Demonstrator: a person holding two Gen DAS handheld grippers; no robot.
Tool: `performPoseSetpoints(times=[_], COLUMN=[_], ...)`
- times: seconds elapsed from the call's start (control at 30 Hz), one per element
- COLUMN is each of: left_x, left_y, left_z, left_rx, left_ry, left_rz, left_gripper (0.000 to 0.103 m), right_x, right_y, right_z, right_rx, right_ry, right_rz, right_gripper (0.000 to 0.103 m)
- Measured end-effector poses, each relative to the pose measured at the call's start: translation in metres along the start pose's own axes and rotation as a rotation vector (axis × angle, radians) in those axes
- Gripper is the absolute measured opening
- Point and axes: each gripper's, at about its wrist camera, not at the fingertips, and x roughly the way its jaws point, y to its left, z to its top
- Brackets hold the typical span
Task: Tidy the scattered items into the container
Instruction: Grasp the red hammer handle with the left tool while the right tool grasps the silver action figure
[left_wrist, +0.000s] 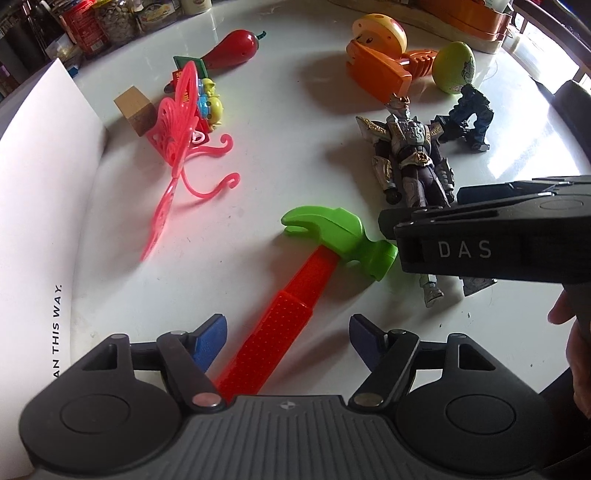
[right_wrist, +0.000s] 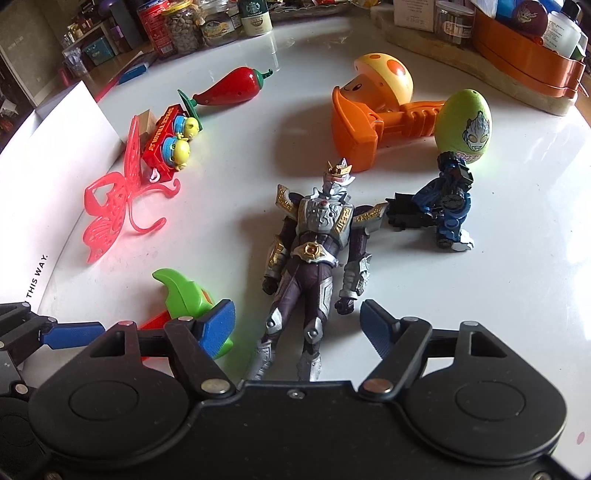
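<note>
Our left gripper (left_wrist: 286, 341), half open around the toy hammer (left_wrist: 295, 295) handle, holds nothing, like our right gripper (right_wrist: 297, 326) around the armoured figure (right_wrist: 314, 258) legs, so both could slip.

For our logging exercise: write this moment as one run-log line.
left tongs: open, astride toy hammer handle | right tongs: open, astride armoured figure legs | neither toy gripped yet

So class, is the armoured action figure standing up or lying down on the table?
Lying down. The armoured action figure lies flat on its back on the white table, chest and belt buckle facing up, arms spread, legs stretched toward the right gripper.
</note>
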Motion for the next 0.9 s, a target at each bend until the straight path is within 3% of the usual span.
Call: performPoseSetpoints(times=[0.27,0.37,0.53,0.67,0.77,0.8,0.9], left_x=[0.000,-0.001,-0.004,-0.004,-0.004,-0.004,-0.004], left_y=[0.008,0.012,0.021,0.015,0.011,0.010,0.012], left_z=[-0.001,-0.002,-0.004,0.000,0.001,0.001,0.002], left_rx=[-0.011,-0.003,-0.022,0.026,0.058,0.060,0.046], left_ry=[-0.007,-0.032,-0.062,-0.050,-0.046,-0.043,-0.041], left_rz=[-0.063,-0.074,-0.149,-0.106,-0.087,-0.091,-0.099], left_gripper=[0.063,0.054,0.051,0.036,0.033,0.031,0.024], right_x=[-0.002,-0.002,-0.001,-0.001,-0.002,-0.003,-0.005], right_y=[0.005,0.008,0.011,0.012,0.011,0.010,0.007], right_z=[-0.001,-0.002,-0.002,-0.002,-0.004,-0.004,-0.004], right_rx=[-0.056,-0.084,-0.122,-0.132,-0.139,-0.138,-0.126], right_ry=[0.003,0.002,0.003,0.002,0.002,0.000,-0.003], right_rz=[-0.047,-0.067,-0.095,-0.100,-0.101,-0.102,-0.094], right_gripper=[0.058,0.055,0.050,0.047,0.042,0.035,0.035])
